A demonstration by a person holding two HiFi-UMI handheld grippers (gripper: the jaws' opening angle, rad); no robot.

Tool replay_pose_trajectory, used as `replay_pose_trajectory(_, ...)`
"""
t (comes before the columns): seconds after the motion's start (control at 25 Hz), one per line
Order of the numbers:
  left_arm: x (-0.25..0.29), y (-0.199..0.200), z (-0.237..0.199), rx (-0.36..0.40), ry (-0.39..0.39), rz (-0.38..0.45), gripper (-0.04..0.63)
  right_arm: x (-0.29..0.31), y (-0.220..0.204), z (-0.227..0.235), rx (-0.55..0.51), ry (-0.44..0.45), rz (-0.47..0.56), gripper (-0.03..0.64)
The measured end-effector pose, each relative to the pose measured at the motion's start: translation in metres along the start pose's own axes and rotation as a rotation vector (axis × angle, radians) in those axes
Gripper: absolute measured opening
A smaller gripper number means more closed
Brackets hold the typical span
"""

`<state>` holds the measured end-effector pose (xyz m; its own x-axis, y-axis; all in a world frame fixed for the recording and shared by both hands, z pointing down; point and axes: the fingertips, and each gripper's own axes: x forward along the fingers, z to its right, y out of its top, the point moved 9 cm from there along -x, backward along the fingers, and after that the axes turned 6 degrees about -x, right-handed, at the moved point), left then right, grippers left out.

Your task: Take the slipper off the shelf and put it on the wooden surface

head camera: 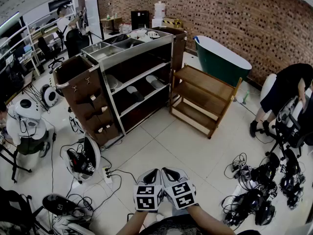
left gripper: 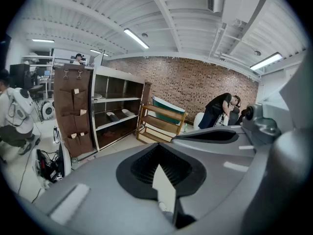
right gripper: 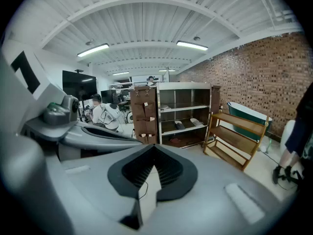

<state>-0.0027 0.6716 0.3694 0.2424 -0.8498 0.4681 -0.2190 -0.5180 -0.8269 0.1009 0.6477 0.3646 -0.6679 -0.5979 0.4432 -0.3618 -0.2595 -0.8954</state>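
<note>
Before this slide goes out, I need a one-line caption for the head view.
Left gripper and right gripper, both shut, side by side, facing the shelf with slippers and a wooden rack.

Bright, even light from ceiling tube lights (right gripper: pixel 93 49), sharp focus, soft shadows, strong fisheye bending, dark corners.

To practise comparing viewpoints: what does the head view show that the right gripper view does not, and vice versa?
Only the head view: the person's forearms and the trays on top of the metal shelf. Only the right gripper view: the ceiling lights and a dark wall screen. Both: the metal shelf with slippers, the wooden rack, the green tub and the brick wall.
</note>
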Motion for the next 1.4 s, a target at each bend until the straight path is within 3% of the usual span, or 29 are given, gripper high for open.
replay_pose_trajectory(0.32, 0.045, 0.029, -0.008, 0.014, 0.022, 0.013, 0.004, 0.035, 0.013, 0.04, -0.004, 0.008, 0.032, 0.0)
replay_pose_trajectory(0.72, 0.139, 0.094, -0.011, 0.028, 0.05, 0.031, 0.005, 0.095, 0.046, 0.136, 0.024, 0.018, 0.072, 0.0)
replay_pose_trajectory(1.4, 0.268, 0.164, 0.009, 0.018, 0.16, 0.035, 0.005, 0.166, 0.076, 0.277, 0.036, 0.134, 0.102, 0.0)
